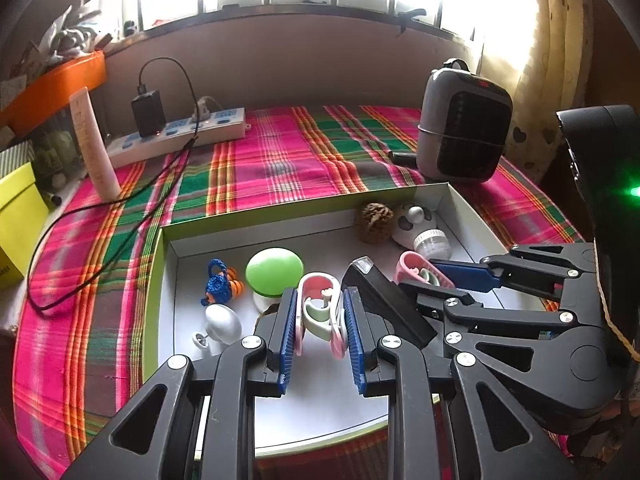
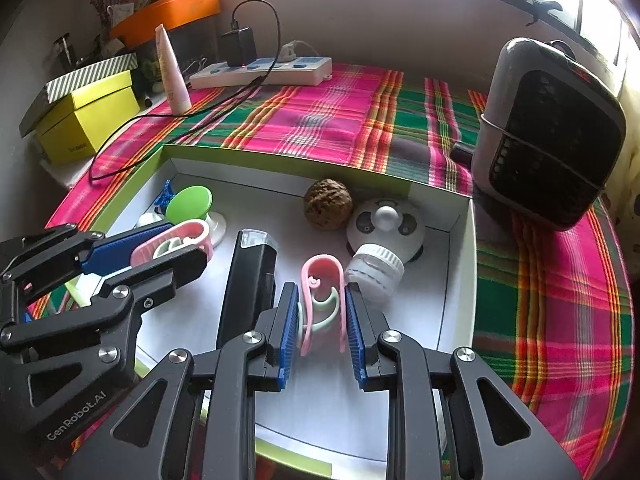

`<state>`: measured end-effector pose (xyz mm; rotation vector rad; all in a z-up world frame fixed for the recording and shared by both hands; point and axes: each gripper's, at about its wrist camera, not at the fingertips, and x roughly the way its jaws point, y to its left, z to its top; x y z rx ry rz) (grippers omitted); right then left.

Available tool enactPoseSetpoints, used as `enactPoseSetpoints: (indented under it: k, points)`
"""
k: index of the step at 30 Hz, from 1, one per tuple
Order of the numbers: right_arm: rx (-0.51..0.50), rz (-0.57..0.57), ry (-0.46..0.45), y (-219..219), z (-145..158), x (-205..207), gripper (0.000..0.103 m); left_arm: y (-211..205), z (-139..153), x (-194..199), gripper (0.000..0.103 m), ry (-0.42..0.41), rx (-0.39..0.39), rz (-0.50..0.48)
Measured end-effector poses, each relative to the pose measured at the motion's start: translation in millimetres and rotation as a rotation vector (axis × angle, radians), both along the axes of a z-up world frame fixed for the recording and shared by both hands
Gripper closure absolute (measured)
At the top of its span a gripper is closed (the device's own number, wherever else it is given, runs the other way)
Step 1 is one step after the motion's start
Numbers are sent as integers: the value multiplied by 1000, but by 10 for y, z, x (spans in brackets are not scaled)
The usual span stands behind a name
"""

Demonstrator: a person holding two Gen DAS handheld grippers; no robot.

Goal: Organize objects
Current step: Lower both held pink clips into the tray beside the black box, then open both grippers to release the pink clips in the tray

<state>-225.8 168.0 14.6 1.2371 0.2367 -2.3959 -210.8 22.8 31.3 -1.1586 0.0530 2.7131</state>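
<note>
A shallow white box (image 1: pixel 248 240) with green sides lies on the plaid cloth. My left gripper (image 1: pixel 320 320) is shut on a pink-and-mint clip (image 1: pixel 320 308) inside the box; it shows in the right wrist view (image 2: pixel 172 244) too. My right gripper (image 2: pixel 322 312) is shut on a second pink-and-mint clip (image 2: pixel 324 292), also seen in the left wrist view (image 1: pixel 416 270). Between them lies a black rectangular device (image 2: pixel 250 280). The box also holds a green mushroom-shaped toy (image 1: pixel 274 270), a walnut (image 2: pixel 328 205), a white panda fan (image 2: pixel 386 226), a white egg-shaped object (image 1: pixel 222 322) and a blue knitted charm (image 1: pixel 218 280).
A grey-black heater (image 2: pixel 548 132) stands at the right beyond the box. A white power strip (image 1: pixel 180 132) with a black charger and trailing cable lies at the back left, beside a standing tube (image 1: pixel 96 148). A yellow box (image 2: pixel 88 120) and orange tray (image 2: pixel 168 12) sit far left.
</note>
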Motion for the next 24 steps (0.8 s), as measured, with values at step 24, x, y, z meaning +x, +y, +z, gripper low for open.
enactPoseSetpoints:
  k: [24]
  points:
    - [23,4,16,-25,-13,7,76,41,-6,-2,77,12,-30,-9]
